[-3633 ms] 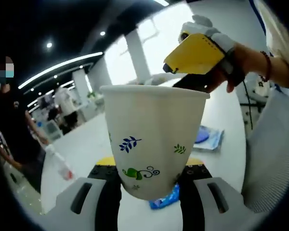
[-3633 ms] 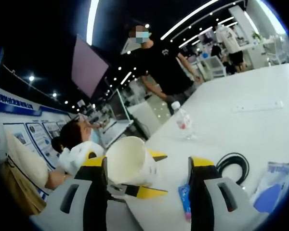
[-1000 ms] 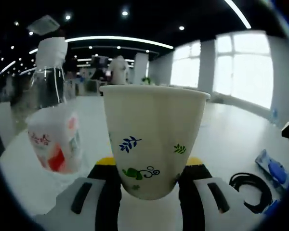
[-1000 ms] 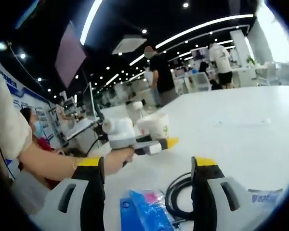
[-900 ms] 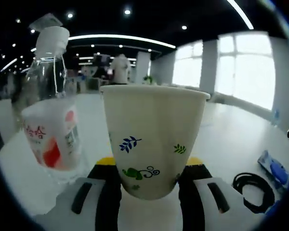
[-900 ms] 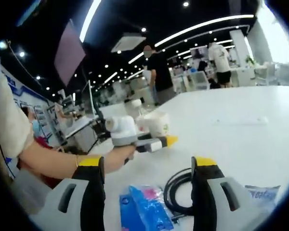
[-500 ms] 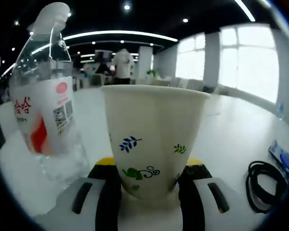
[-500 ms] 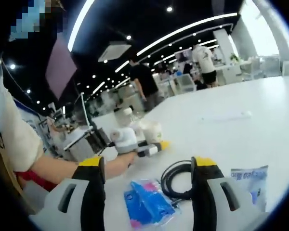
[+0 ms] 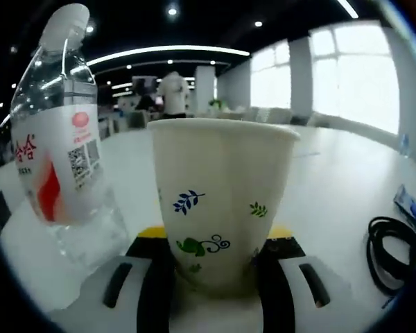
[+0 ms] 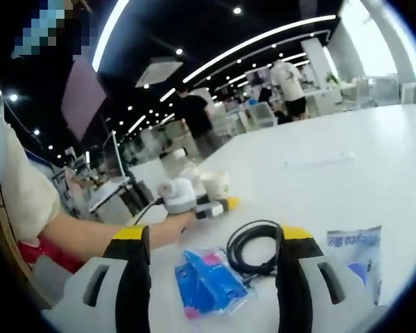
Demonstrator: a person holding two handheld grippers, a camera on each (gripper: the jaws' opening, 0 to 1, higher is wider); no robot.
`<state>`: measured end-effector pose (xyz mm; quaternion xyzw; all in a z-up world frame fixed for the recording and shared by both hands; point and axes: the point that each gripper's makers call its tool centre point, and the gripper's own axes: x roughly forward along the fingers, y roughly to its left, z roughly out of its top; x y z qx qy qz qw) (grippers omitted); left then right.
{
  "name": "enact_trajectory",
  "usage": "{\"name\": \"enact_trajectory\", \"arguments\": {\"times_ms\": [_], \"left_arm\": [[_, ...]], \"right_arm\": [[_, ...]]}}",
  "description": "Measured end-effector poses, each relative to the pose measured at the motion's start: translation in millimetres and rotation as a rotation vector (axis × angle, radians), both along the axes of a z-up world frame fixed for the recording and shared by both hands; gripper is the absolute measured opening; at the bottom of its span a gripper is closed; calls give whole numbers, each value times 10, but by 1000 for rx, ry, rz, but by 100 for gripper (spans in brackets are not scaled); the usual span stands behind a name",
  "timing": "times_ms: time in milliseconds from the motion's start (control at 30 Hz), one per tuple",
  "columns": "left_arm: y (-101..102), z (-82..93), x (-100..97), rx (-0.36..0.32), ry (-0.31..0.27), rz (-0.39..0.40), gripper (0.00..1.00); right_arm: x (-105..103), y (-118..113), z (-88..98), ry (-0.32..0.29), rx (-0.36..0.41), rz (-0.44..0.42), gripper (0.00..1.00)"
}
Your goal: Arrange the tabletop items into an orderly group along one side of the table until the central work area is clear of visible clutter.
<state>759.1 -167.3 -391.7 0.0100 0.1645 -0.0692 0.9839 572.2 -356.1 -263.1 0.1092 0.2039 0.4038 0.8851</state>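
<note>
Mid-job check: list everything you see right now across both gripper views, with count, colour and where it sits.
paper cup: 1, white with leaf print, between the left jaws
water bottle: 1, clear with red-white label, beside the cup
cable: 1, black, coiled on the table
blue packet: 1, blue-pink, beside the cable
clear packet: 1, blue print, on the table
table: 1, white
left gripper: shut on the cup
right gripper: open

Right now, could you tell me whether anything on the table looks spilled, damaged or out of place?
Nothing stands out. The paper cup is upright between the left gripper's jaws, beside the standing water bottle. The black cable and blue packet still lie loose.
</note>
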Motion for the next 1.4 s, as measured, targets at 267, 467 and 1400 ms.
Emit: {"name": "enact_trajectory", "arguments": {"times_ms": [267, 467, 1400], "left_arm": [[-53, 20, -93, 0, 19, -15, 41], [-59, 25, -119, 0, 12, -20, 38], [-157, 302, -357, 39, 38, -61, 51]], "right_arm": [[-15, 48, 17, -9, 11, 14, 73], [7, -1, -17, -2, -3, -2, 74], [10, 3, -65, 43, 9, -5, 77]]}}
